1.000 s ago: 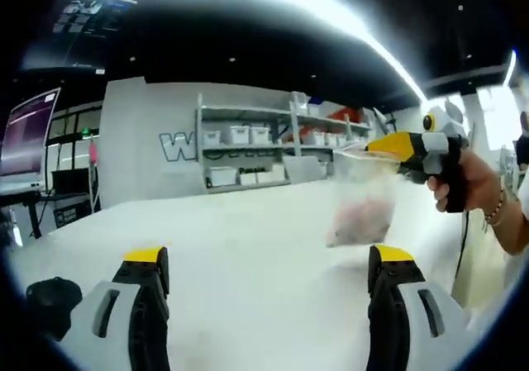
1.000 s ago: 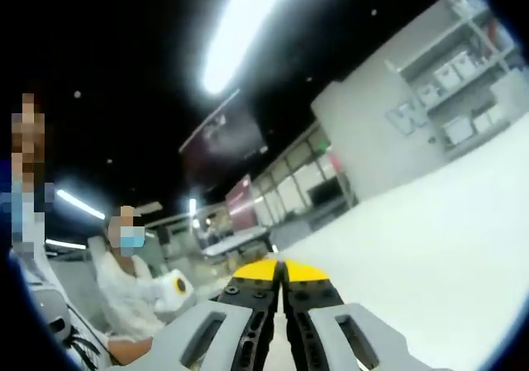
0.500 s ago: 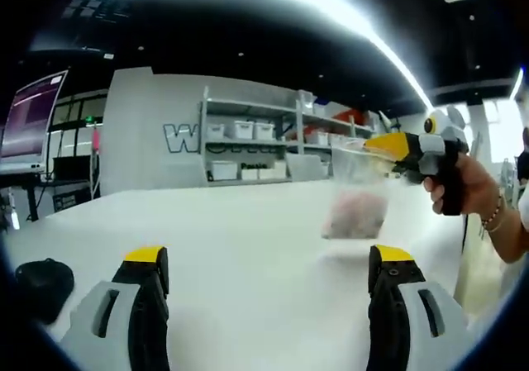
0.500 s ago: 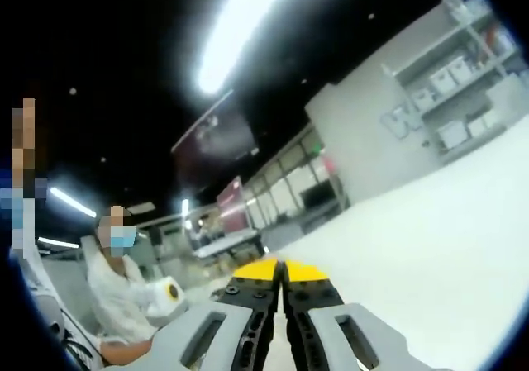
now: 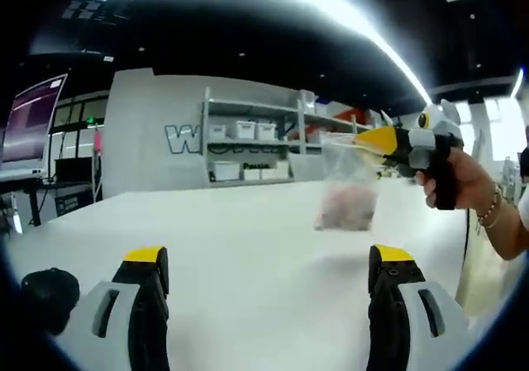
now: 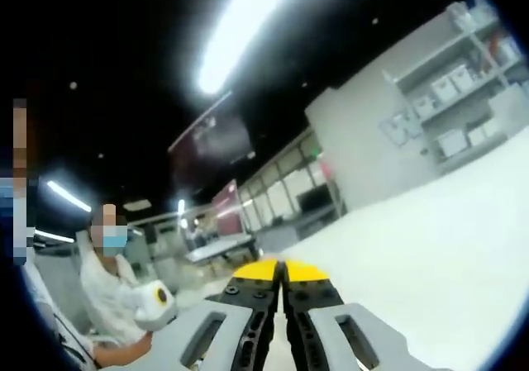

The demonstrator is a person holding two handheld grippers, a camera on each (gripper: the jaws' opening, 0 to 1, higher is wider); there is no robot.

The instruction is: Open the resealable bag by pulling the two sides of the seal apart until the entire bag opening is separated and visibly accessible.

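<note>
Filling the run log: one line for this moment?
right gripper: shut on bag top, lifted above table | left gripper: open, apart | seal: unclear

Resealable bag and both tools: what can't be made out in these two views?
- Resealable bag, left gripper view: blurred, so seal state and pinkish contents unreadable.
- Right tool: its tip meets the bag's top edge; the grip point is too small.
- Right tool, right gripper view: jaws together, the bag edge between them indistinguishable.
- Left tool: jaws apart, bases cut off by the bottom edge.

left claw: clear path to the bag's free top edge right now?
Probably yes. The left claw is open, over bare table. The bag hangs ahead, pinched at its top by the right claw; nothing stands between, though its free top edge looks blurred.
</note>
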